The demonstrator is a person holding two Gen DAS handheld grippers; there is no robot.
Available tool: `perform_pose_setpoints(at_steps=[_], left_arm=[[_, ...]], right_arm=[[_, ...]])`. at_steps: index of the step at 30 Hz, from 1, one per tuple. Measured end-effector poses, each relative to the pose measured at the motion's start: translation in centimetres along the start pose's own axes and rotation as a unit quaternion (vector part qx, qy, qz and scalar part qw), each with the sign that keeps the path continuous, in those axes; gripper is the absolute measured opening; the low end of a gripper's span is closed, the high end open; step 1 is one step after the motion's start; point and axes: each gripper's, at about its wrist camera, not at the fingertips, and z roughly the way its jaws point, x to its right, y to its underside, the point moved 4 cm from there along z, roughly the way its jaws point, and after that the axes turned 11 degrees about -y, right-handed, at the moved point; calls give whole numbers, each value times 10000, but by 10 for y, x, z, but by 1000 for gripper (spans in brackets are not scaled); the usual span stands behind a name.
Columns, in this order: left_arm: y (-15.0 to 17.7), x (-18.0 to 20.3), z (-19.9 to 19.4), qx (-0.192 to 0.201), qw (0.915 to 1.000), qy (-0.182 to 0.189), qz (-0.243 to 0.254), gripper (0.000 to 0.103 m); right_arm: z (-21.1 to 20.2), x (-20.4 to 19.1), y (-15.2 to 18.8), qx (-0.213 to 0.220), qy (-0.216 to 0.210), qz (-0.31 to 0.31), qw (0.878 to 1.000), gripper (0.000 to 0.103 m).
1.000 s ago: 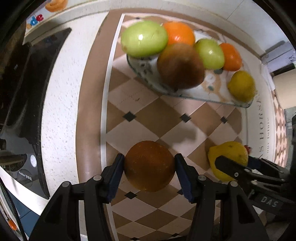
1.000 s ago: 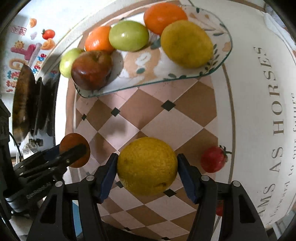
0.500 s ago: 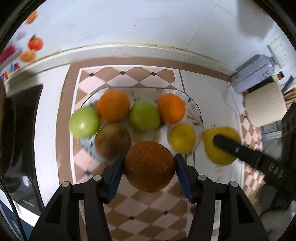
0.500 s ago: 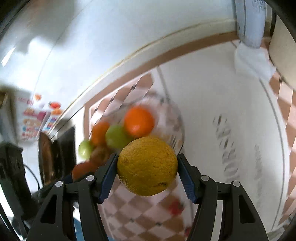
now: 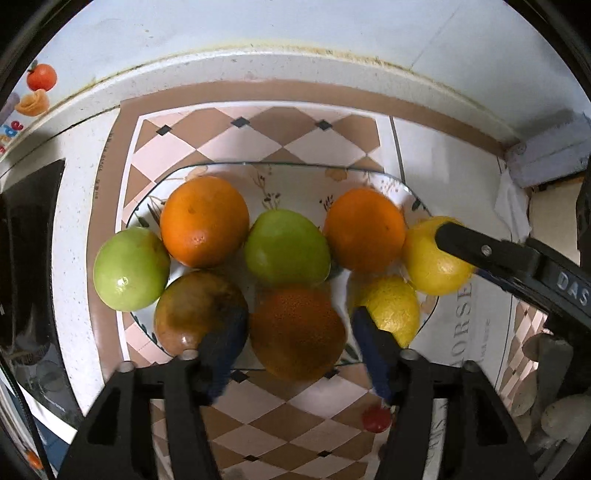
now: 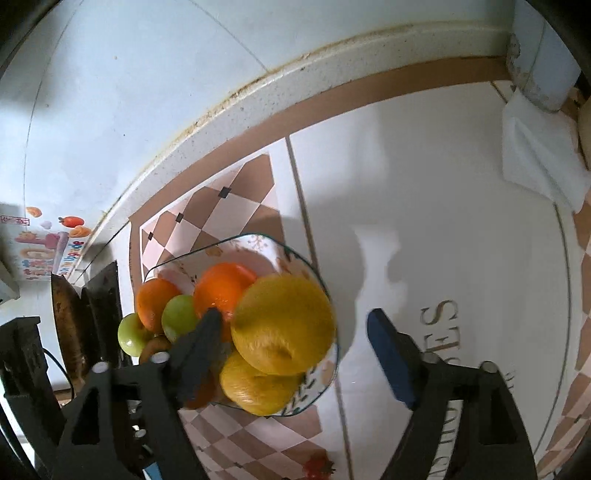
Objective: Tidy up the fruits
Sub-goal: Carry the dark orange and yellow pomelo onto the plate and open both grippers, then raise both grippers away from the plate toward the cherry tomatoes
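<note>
A glass plate (image 5: 369, 177) on the checked mat holds several fruits: oranges, green apples, a brownish apple and a lemon (image 5: 391, 306). My left gripper (image 5: 295, 332) is open, its jaws wide on either side of a dark orange (image 5: 295, 332) lying at the plate's near edge. My right gripper (image 6: 295, 332) is open; a yellow citrus (image 6: 282, 323) sits between its jaws over the plate's right rim (image 6: 314, 273), beside the left finger and apart from the right one. It also shows in the left wrist view (image 5: 428, 258).
A small red tomato (image 5: 376, 419) lies on the mat in front of the plate, also seen in the right wrist view (image 6: 317, 467). A dark stove (image 5: 26, 258) is at the left. A wall (image 5: 295, 33) runs behind; a grey box (image 5: 550, 155) and paper sit at the right.
Both grippers carried their fruits up from the mat to the plate and opened. The dark orange and the yellow citrus have been let go at the plate.
</note>
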Motion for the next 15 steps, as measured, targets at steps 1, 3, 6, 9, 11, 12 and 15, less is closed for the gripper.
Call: perform_pose_setpoints(at_steps=[1, 3, 6, 9, 11, 12, 15], left_arm=[[0, 0, -1, 18, 10000, 40, -46, 83], [-1, -1, -2, 38, 9998, 81, -166, 88], [-1, -6, -6, 111, 9996, -105, -256, 88], [5, -16, -14, 289, 9984, -349, -339, 88], [13, -24, -21, 432, 9970, -526, -357, 88], [18, -30, -26, 557, 9956, -667, -350, 88], [32, -41, -37, 800, 9920, -925, -326, 88]], right_arm=[[-1, 2, 0, -21, -32, -11, 10000, 85], [-5, 5, 1, -38, 20, -61, 10000, 85], [-14, 4, 11, 53, 442, -409, 9982, 93], [-24, -1, 27, 111, 907, -745, 9930, 93], [-31, -7, 38, 180, 1049, -907, 9902, 95], [-36, -11, 44, 234, 1109, -990, 9886, 96], [-47, -29, 67, 391, 1364, -1303, 9813, 96]])
